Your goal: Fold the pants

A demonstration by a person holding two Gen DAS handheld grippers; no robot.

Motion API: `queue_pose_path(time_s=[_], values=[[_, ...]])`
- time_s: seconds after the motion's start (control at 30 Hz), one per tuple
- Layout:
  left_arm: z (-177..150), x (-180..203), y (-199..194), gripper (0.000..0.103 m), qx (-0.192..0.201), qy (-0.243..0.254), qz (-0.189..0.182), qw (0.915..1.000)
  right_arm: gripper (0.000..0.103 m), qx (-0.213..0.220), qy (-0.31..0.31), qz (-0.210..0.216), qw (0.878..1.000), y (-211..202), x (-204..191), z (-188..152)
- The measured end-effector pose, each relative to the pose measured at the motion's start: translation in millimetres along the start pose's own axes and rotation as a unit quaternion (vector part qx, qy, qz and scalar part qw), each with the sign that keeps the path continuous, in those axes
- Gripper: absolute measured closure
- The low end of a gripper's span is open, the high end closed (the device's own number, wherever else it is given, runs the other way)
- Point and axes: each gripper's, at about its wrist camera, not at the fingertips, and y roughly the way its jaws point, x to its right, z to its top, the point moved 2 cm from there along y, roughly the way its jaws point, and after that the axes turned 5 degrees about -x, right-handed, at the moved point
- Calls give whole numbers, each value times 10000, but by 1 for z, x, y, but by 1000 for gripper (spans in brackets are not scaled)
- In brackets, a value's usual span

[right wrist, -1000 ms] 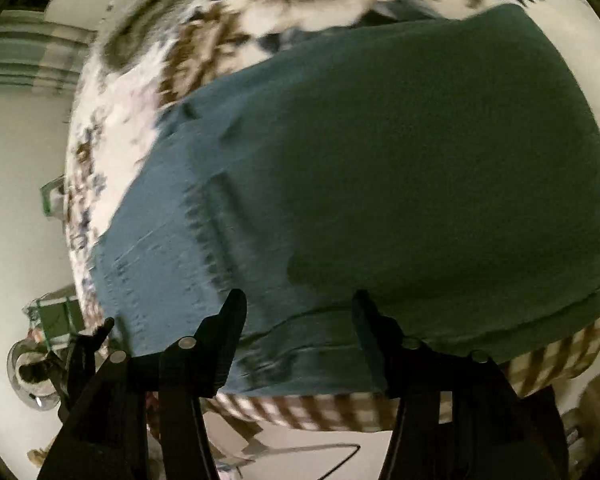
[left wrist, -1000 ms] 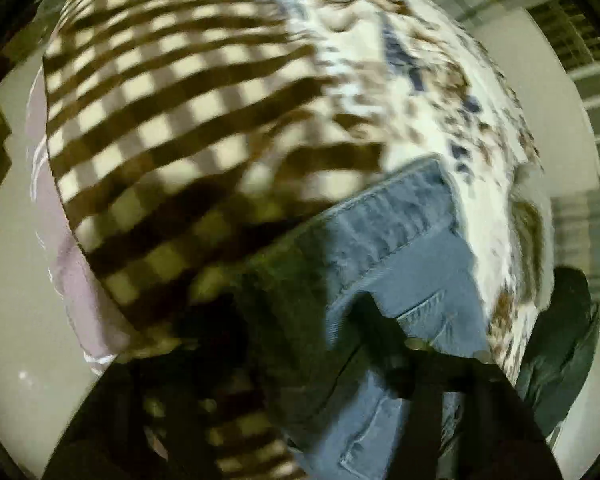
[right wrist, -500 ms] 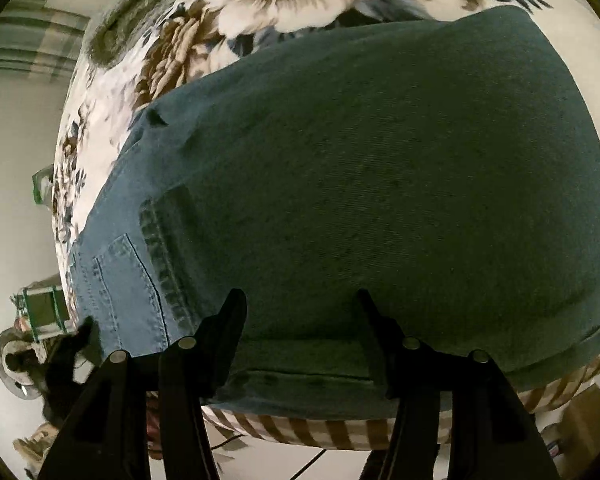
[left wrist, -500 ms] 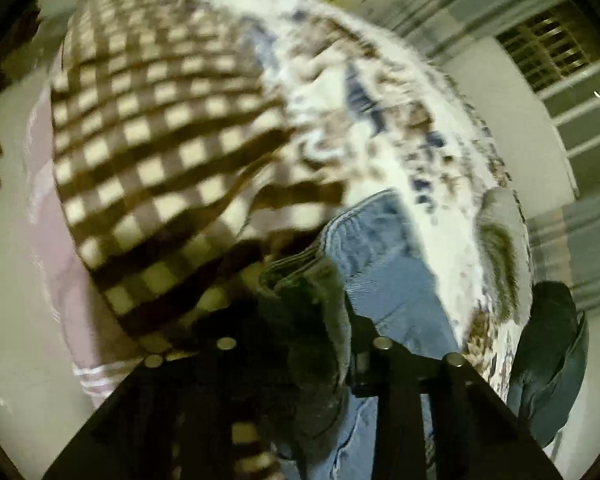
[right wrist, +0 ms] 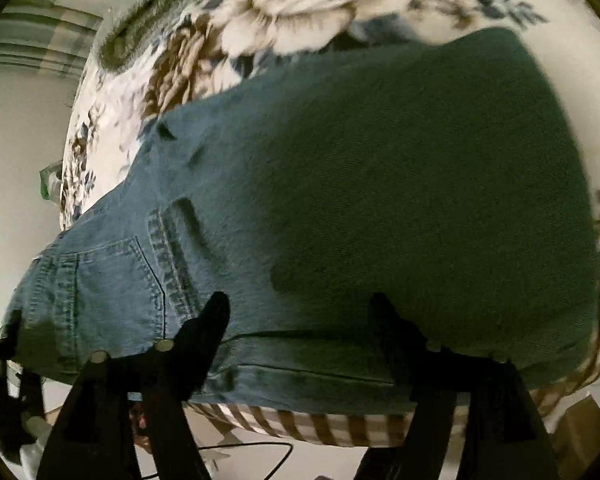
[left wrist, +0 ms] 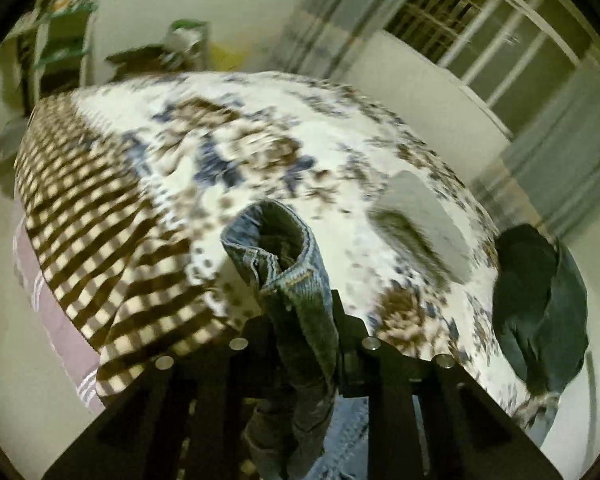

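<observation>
Jeans [right wrist: 360,208] flat on floral bedspread [left wrist: 340,140]; dark garment [left wrist: 540,312] at bed edge. Left gripper [left wrist: 300,320] clamping waistband, now lifted higher. Right gripper [right wrist: 300,312] spread wide, hovering.

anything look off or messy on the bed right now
Nothing looks damaged or spilled. The jeans lie spread on the floral bedspread, one bunched end pinched in the left gripper. A dark garment hangs off the bed's edge, which looks untidy. The right gripper is open over the denim.
</observation>
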Motion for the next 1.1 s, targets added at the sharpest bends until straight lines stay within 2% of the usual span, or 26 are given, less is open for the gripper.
queue_pose_path(time_s=[0.1, 0.3, 0.43, 0.57, 0.7, 0.83, 0.93, 1.03, 1.1], values=[[-12, 41, -18, 85, 125, 420, -105, 9990, 11, 96, 3, 3, 10000, -21, 19, 1], [-58, 138, -38, 85, 164, 1284, -406, 9907, 6, 379, 69, -75, 9992, -76, 82, 3], [-109, 198, -35, 85, -197, 1736, -562, 9830, 3, 505, 305, -210, 9980, -108, 140, 5], [-162, 242, -21, 85, -618, 2086, -581, 9743, 3, 689, 623, -364, 9950, -142, 208, 6], [-224, 278, 2, 85, -1125, 2503, -557, 9600, 3, 871, 828, -546, 9913, -168, 265, 5], [-293, 306, 30, 85, -1689, 3002, -504, 9374, 3, 965, 1033, -576, 9883, -185, 311, 5], [-335, 314, 45, 84, -2006, 3249, -353, 9236, 3, 986, 1156, -581, 9867, -194, 338, 3], [-357, 314, 54, 80, -2184, 3332, -135, 9171, 3, 983, 1222, -542, 9861, -197, 351, 1], [-367, 314, 62, 73, -2566, 3247, 92, 9103, 3, 971, 1227, -437, 9867, -200, 358, 0]])
